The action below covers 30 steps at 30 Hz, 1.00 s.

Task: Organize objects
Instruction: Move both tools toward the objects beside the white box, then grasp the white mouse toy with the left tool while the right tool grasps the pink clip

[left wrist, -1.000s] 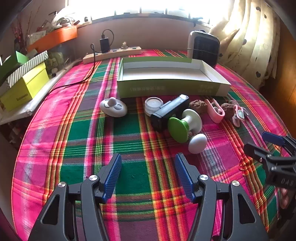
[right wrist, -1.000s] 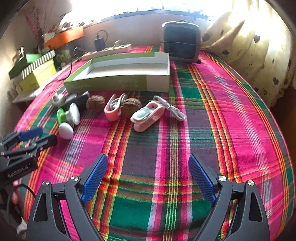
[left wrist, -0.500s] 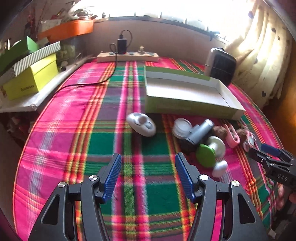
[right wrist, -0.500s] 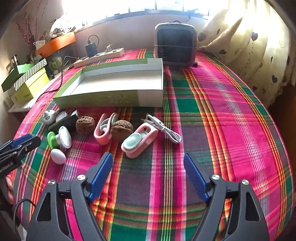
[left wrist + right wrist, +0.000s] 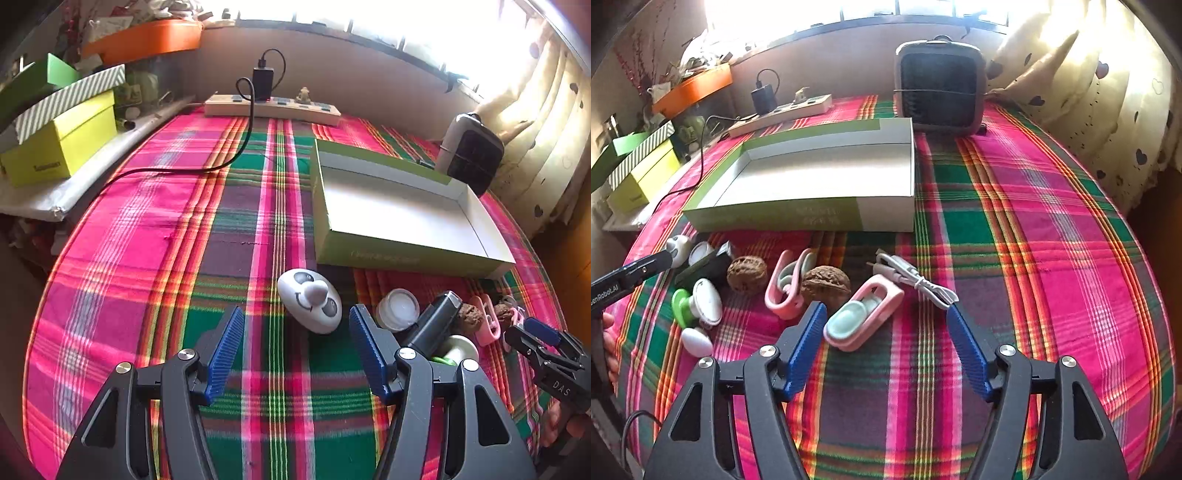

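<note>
A row of small objects lies on the plaid cloth before an empty green-and-white box (image 5: 402, 218) (image 5: 816, 177). My left gripper (image 5: 295, 343) is open, with a white smiley-face toy (image 5: 309, 301) just ahead between its jaws. Right of it lie a white jar lid (image 5: 398, 308) and a black device (image 5: 434, 325). My right gripper (image 5: 886, 339) is open, its jaws either side of a pink-and-mint clip (image 5: 864, 314). Two walnuts (image 5: 747, 274) (image 5: 825, 285), another pink clip (image 5: 788, 288), a white cable (image 5: 912, 278) and a green-and-white knob (image 5: 698, 304) lie nearby.
A power strip (image 5: 271, 105) with a black charger and cord lies at the back. A small dark fan heater (image 5: 940, 94) stands behind the box. Yellow and striped boxes (image 5: 62, 136) sit on a shelf at the left. Curtains hang at the right.
Both grippers have moved forward and lower toward the objects. The left one swung left onto the smiley toy; the right one closed in on the pink-and-mint clip. Both stay open.
</note>
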Each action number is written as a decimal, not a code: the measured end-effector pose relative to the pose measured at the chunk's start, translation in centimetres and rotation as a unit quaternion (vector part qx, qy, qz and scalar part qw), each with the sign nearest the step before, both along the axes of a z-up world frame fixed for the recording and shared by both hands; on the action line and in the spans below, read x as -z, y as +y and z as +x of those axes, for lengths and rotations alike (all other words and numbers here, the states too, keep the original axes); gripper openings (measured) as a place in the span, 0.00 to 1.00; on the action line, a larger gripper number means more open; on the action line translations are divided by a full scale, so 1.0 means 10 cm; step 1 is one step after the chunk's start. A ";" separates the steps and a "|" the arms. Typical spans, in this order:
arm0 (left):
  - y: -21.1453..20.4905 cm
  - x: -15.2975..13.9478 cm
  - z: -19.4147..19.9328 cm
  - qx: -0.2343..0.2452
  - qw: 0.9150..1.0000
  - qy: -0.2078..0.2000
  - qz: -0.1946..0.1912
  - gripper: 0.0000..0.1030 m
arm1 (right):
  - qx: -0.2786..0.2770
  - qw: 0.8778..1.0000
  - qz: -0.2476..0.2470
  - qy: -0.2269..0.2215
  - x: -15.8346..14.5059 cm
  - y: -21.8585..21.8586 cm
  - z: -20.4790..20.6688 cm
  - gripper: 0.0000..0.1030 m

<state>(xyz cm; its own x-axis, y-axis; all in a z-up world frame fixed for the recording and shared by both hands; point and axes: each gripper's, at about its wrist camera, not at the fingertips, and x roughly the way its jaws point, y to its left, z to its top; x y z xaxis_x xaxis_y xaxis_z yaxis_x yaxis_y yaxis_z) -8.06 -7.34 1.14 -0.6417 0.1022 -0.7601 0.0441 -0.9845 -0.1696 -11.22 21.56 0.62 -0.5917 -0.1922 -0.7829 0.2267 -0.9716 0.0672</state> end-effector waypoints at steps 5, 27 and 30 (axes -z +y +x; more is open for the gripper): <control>-0.04 0.04 -0.07 -0.007 1.000 -0.011 0.012 0.58 | -0.003 1.000 0.002 -0.005 0.02 -0.01 -0.04 0.65; -0.09 0.03 -0.19 -0.021 1.000 -0.013 0.011 0.43 | -0.007 0.999 0.033 -0.002 0.02 0.02 -0.08 0.35; -0.08 0.04 -0.19 -0.019 1.000 -0.013 0.014 0.37 | -0.007 0.999 0.032 -0.001 0.02 0.02 -0.07 0.32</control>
